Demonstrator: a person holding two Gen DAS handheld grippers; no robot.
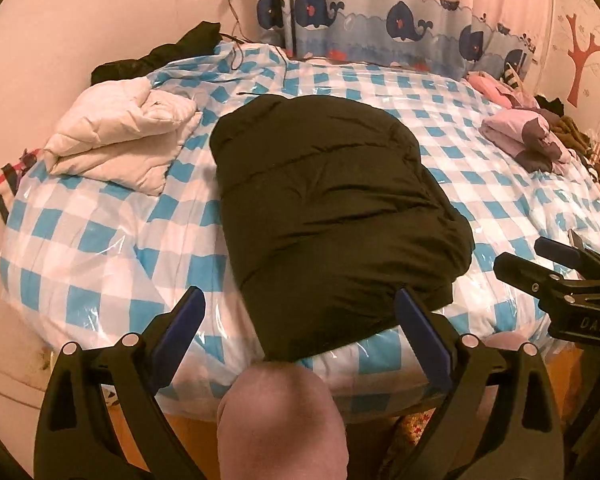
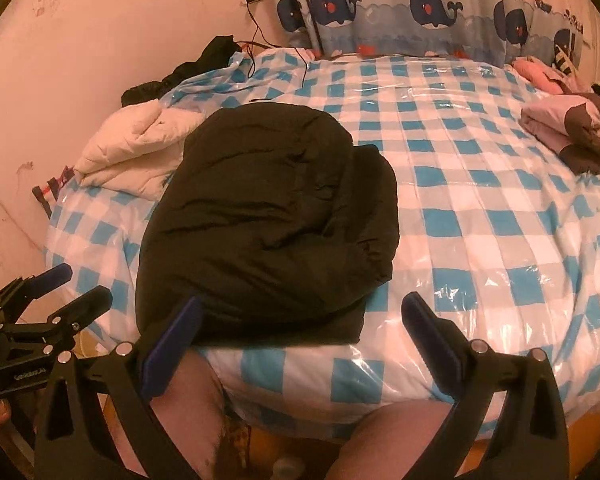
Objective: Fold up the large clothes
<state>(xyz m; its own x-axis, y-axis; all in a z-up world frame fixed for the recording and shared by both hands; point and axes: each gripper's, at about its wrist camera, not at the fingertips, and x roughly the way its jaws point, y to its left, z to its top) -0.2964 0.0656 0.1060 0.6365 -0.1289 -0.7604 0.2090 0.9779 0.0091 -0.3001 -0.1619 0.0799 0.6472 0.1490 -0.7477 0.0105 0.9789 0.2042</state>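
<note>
Left wrist view: black puffer jacket folded on the checked bed, near edge; left gripper and right gripper both empty, jaws spread, just short of it

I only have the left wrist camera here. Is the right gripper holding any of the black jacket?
Observer: No. The right gripper is open with nothing clamped; one finger merely overlaps the black jacket hem in the picture.
Operator: Does the jacket's right side lie flush?
Observer: No. A lower layer sticks out past the top one there.
Operator: Is my left gripper touching the jacket?
Observer: No. The left gripper is open, off to the jacket's left, apart from it.
</note>
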